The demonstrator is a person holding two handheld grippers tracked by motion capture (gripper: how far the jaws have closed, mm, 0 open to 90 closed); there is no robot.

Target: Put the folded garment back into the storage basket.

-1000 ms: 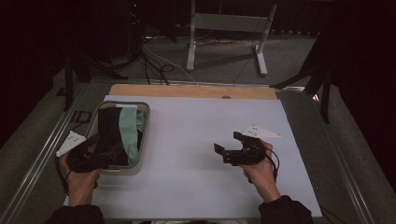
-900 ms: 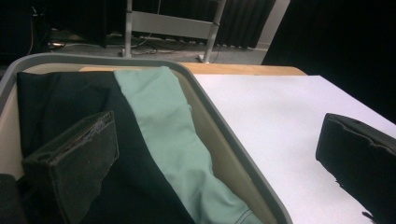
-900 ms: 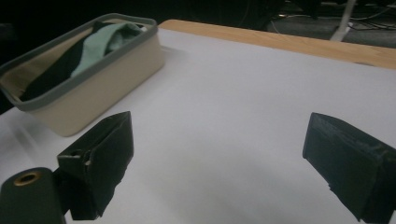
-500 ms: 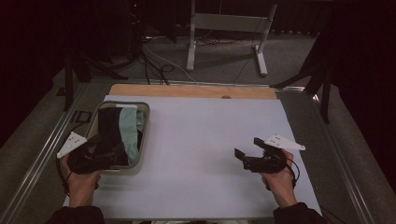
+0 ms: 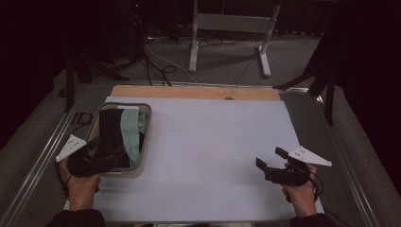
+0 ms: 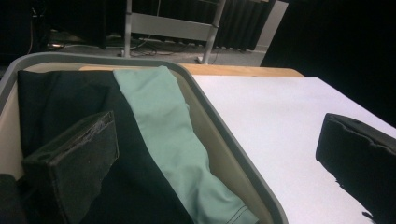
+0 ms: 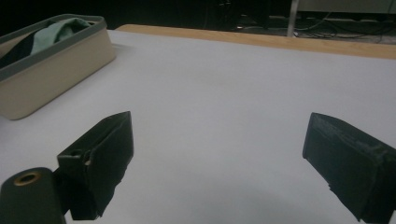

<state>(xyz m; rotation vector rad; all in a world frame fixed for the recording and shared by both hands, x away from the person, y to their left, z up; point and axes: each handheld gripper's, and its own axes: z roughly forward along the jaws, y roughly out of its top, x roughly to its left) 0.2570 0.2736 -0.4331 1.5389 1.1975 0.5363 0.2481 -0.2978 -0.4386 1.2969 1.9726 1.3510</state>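
High view | bin: black cloth, green cloth

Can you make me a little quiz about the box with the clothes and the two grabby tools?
1. True or false: the left gripper is at the beige grey-rimmed bin.
2. Which cloth lies beside the black cloth in the bin? A) mint-green B) red C) yellow
3. Fill in: the right gripper has its jaws ____ over the white tabletop.

Key: 1 true. 2 A, the mint-green cloth. 3 open, holding nothing.
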